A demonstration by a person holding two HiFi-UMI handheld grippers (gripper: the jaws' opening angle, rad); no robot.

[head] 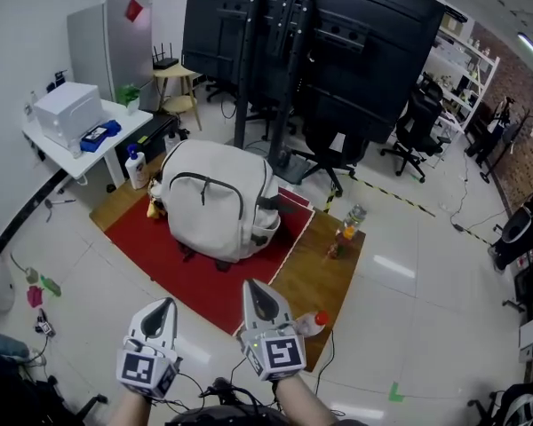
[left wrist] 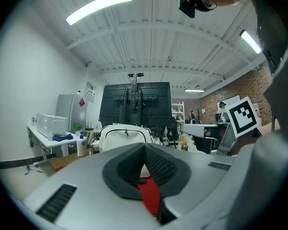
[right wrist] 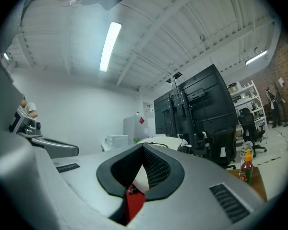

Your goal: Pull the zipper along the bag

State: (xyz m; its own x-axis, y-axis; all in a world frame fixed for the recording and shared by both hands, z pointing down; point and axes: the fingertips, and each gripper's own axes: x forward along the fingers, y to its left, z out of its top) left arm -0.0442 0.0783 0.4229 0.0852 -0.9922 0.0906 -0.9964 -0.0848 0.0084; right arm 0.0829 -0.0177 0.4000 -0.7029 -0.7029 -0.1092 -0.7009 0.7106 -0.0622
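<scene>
The white backpack (head: 218,198) stands upright in the middle of the head view on a red mat (head: 195,269), which lies on a wooden board (head: 324,278) on the pale tiled floor. Its dark zipper (head: 206,183) runs in an arch across the upper face that is turned toward the camera. The 2 grippers sit at the bottom centre of that view, side by side and well apart from the bag, both pointing at it. The left gripper (head: 164,306) has its jaws drawn together with nothing between them; in its own view the closed tips (left wrist: 145,145) line up just below the backpack (left wrist: 125,134) in the distance. The right gripper (head: 256,287) is likewise closed and empty, its tips (right wrist: 143,147) meeting in front of the far-off bag (right wrist: 159,140). A white table (head: 124,131) carrying a white box (head: 68,109) stands at the upper left, and 2 bottles (head: 345,231) stand on the board to the right of the mat.
</scene>
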